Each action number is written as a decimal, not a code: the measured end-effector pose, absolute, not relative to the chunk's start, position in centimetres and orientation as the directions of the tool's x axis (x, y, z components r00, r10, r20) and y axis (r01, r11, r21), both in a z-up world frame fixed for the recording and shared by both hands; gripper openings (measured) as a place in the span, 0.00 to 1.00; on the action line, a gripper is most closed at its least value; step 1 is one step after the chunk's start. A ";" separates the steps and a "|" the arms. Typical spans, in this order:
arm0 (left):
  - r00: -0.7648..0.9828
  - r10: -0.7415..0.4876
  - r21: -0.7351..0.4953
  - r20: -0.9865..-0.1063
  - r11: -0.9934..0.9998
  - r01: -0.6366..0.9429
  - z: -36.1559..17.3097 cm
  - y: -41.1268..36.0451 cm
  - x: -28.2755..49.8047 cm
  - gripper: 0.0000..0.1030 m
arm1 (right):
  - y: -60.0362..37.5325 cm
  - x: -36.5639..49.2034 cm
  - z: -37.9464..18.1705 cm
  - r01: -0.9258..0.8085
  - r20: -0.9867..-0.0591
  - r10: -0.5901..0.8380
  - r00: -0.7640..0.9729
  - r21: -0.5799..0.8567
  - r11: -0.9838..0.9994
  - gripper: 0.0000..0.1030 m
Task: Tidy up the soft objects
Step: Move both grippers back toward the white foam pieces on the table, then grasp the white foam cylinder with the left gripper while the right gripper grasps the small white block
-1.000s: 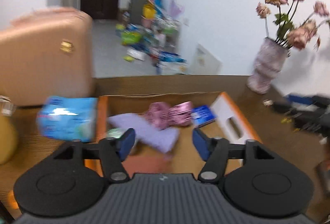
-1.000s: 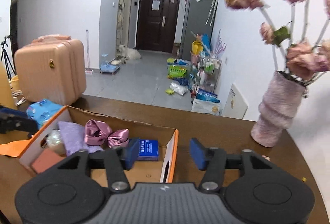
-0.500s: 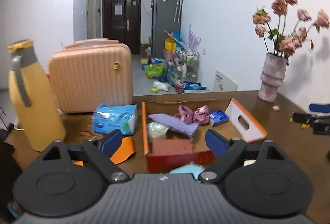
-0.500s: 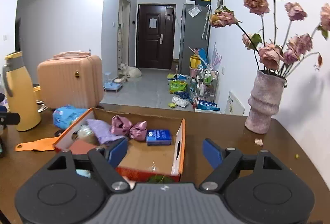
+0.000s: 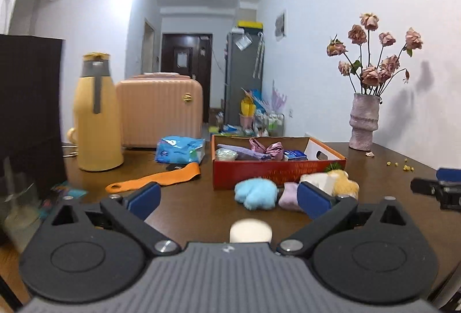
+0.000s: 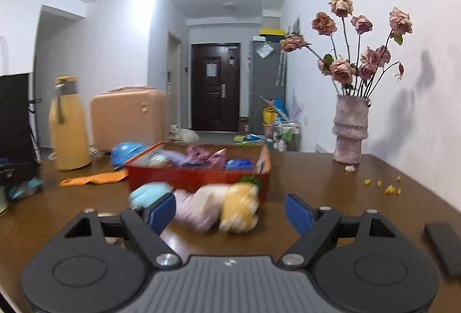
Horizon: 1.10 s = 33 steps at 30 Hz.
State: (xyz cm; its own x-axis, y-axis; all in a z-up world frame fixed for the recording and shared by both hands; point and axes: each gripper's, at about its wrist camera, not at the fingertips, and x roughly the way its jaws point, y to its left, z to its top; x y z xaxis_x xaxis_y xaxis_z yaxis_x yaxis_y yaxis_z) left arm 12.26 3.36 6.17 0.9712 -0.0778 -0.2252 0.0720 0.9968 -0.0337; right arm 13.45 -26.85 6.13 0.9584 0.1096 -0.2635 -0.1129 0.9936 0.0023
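Observation:
An orange-red cardboard box (image 5: 276, 171) stands mid-table and holds a pink bow (image 5: 266, 147), a lilac cloth and a small blue packet (image 5: 294, 154). In front of it lie fluffy soft toys: a blue one (image 5: 255, 193), a lilac one (image 5: 289, 194) and a yellow one (image 5: 344, 183). My left gripper (image 5: 229, 197) hovers low before them, its jaws opening wide, nothing held. A cream round piece (image 5: 250, 231) lies just under it. My right gripper (image 6: 230, 212) faces the same box (image 6: 198, 177); its jaws are opening, and the blurred yellow toy (image 6: 239, 207) lies just ahead, untouched.
On the left stand a yellow thermos (image 5: 96, 117) and a pink suitcase (image 5: 160, 108), with a blue tissue pack (image 5: 180, 148) and an orange strap (image 5: 155, 179) nearer the box. A vase of dried roses (image 5: 363, 122) stands at the right wall. A black slab (image 6: 443, 243) lies by the right gripper.
Both grippers have drawn back from over the box and dropped lower, and their jaws have widened. The soft toys in front of the box have come into view.

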 end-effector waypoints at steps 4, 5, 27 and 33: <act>0.963 -0.080 -0.051 -0.257 0.996 0.069 4.4 3.8 8.5 1.00 | -25.8 8.3 3.8 -0.124 -0.265 0.127 0.956 0.030 0.992 0.82; 0.961 -0.080 -0.047 -0.264 0.996 0.070 4.2 3.9 8.1 1.00 | -25.7 7.4 3.3 -0.129 -0.276 0.138 0.951 0.051 0.990 0.82; 0.879 -0.129 -0.028 -0.459 0.991 0.131 -0.1 1.3 18.7 0.96 | -26.0 16.4 0.8 -0.102 -0.411 0.141 0.901 0.116 0.988 0.76; 0.849 -0.139 -0.039 -0.510 0.990 0.139 -1.4 0.1 24.6 0.87 | -25.3 22.7 1.2 -0.129 -0.419 0.170 0.892 0.125 0.984 0.71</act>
State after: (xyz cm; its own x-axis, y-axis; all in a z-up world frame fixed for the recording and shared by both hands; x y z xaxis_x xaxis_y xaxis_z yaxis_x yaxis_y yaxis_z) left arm 24.60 0.13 -1.40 0.8487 -0.1390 -0.5103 0.1386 0.9896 -0.0390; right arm 22.75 -25.31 1.19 0.8919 0.1704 -0.4190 -0.1293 0.9837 0.1249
